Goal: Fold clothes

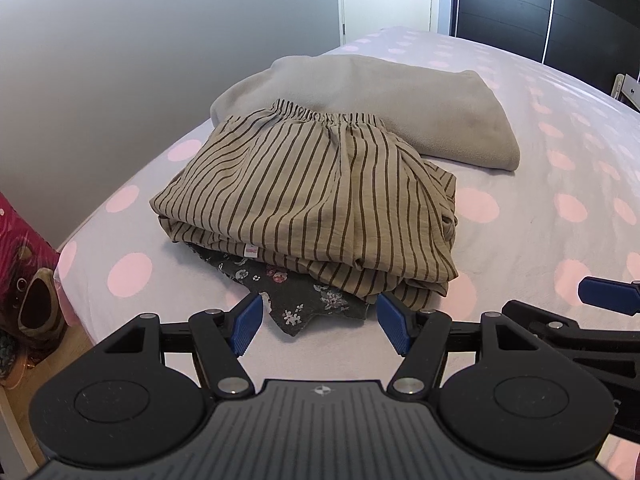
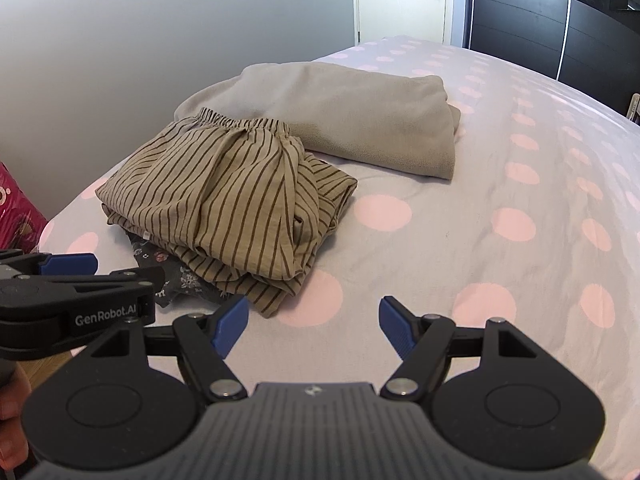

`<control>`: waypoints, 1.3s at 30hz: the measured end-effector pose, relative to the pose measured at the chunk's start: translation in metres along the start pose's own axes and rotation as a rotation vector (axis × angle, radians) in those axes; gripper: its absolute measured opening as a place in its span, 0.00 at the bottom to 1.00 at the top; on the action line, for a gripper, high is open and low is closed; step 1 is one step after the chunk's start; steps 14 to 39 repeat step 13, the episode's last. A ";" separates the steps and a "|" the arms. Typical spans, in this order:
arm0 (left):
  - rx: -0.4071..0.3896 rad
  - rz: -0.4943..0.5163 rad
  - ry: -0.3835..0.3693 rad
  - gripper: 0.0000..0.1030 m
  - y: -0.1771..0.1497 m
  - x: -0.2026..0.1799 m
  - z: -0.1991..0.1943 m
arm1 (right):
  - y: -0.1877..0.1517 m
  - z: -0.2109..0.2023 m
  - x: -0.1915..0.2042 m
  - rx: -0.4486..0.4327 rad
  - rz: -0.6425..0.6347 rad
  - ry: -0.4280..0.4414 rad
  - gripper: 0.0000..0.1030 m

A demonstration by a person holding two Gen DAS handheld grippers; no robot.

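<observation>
A folded striped garment [image 1: 308, 196] is seen lying on the bed [image 1: 540, 208], stacked on a dark floral garment [image 1: 304, 296] whose edge shows at 6 o'clock beneath it. At 12 to 1 o'clock of the striped piece, touching its elastic waistband, a folded beige blanket [image 1: 380, 100] is laid. The left gripper [image 1: 320, 322] is held wide open just at the floral edge, nothing being gripped. The right gripper [image 2: 312, 326] is likewise spread wide and empty, over bare polka-dot sheet at 4 o'clock of the stack. A pink bag [image 1: 16, 248] is seen at 9 o'clock, off the bed.
</observation>
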State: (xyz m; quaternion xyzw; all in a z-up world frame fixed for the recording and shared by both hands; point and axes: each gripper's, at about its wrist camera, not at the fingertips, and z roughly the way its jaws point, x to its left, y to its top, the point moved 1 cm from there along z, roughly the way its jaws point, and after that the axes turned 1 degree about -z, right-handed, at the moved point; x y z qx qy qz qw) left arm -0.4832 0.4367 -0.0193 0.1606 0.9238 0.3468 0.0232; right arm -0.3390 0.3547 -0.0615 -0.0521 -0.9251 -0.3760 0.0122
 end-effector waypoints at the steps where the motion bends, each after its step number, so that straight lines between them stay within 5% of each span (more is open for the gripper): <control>1: -0.001 0.002 0.001 0.60 0.000 0.000 0.000 | 0.000 0.000 0.000 0.000 0.000 0.000 0.72; 39: -0.020 0.026 0.009 0.60 -0.001 -0.007 -0.004 | 0.000 -0.003 0.001 0.000 0.000 0.003 0.73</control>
